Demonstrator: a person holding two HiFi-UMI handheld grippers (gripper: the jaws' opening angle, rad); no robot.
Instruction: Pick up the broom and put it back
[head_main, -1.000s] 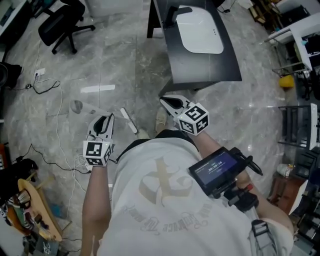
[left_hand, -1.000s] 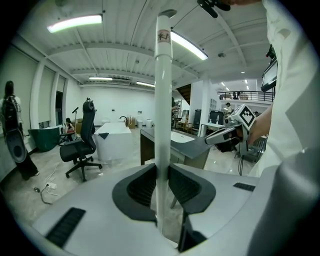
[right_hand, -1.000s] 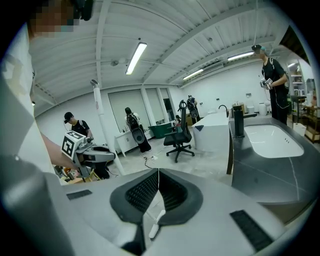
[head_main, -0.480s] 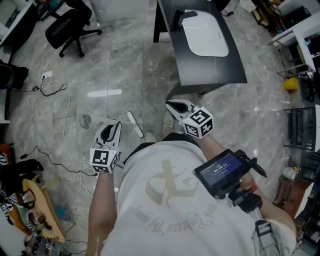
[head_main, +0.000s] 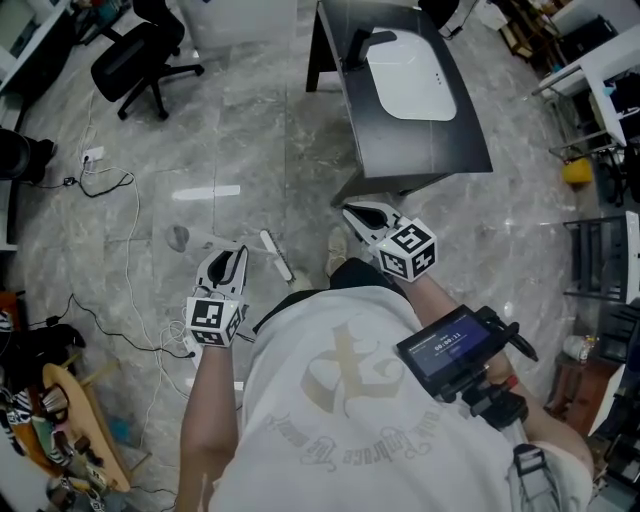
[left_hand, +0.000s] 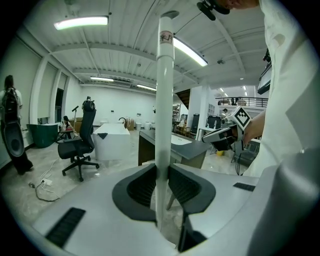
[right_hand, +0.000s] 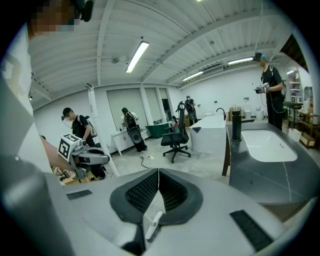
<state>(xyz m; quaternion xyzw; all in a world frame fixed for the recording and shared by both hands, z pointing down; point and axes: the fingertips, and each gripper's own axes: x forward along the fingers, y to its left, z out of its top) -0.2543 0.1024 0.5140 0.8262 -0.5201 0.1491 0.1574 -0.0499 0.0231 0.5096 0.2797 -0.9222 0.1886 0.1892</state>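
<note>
Inside half-shut left claw (left_hand: 161, 176) — broom handle (left_hand: 163, 90)

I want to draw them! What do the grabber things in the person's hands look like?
The left gripper and right gripper are pale grey with black ribbed pads. Each carries a white cube with black square markers. The person wears a white short-sleeved shirt.

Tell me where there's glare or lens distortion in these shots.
Head view: a streak of glare on the grey marble floor. Left gripper view: fisheye bending, black corners, the ceiling strip light blown out. Right gripper view: the same fisheye bending and dark corners.
</note>
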